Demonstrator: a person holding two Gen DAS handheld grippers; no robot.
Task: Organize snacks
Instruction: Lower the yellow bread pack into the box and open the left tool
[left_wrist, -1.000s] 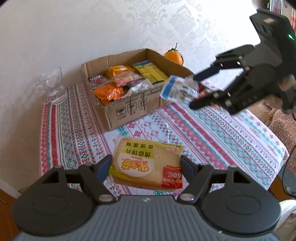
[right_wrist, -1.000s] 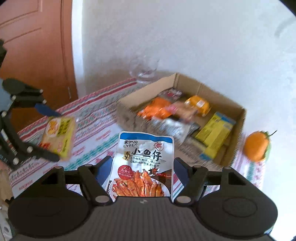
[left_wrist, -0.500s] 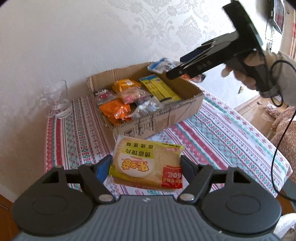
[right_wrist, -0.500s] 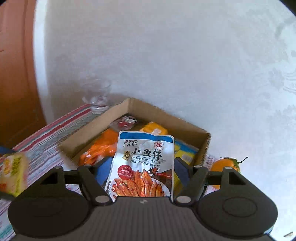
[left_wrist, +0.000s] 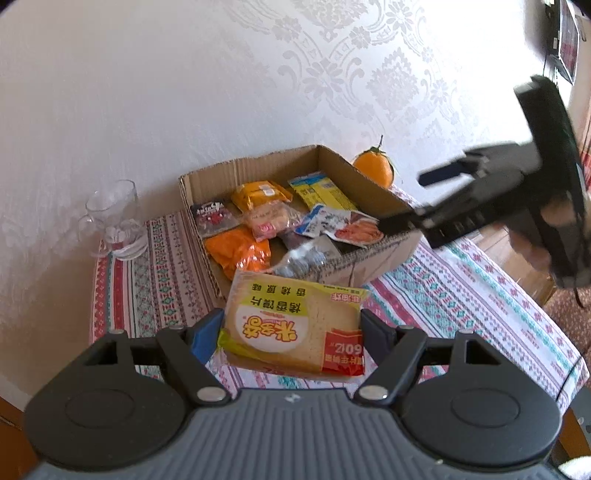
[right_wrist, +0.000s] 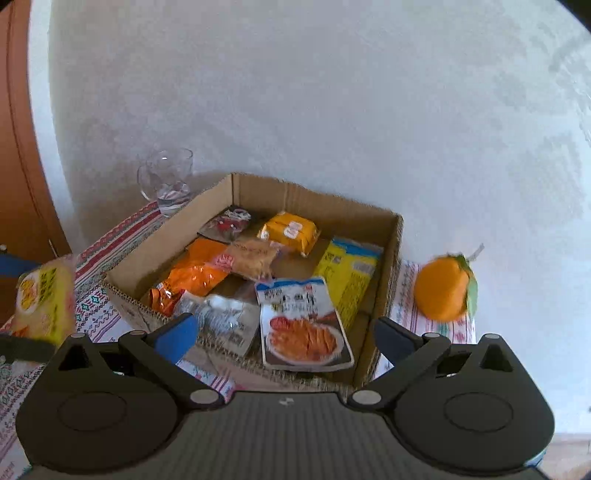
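The right tool (right_wrist: 284, 332), jaws just spreading wide, is hanging empty; its glossy fish-snack pouch (right_wrist: 303, 328) is now lying in the cardboard box (right_wrist: 384, 295). The left tool (left_wrist: 291, 332) is pinching a yellow toast packet (left_wrist: 295, 328) above the bench (left_wrist: 461, 295).

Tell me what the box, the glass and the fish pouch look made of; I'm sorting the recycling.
Box: brown corrugated cardboard, matte; the fluting shows along its cut rim. Glass: clear and shiny, with a handle; it looks like glass, though clear plastic can't be ruled out. Fish pouch: thin glossy printed film, probably plastic; it lies limp and catches glare.
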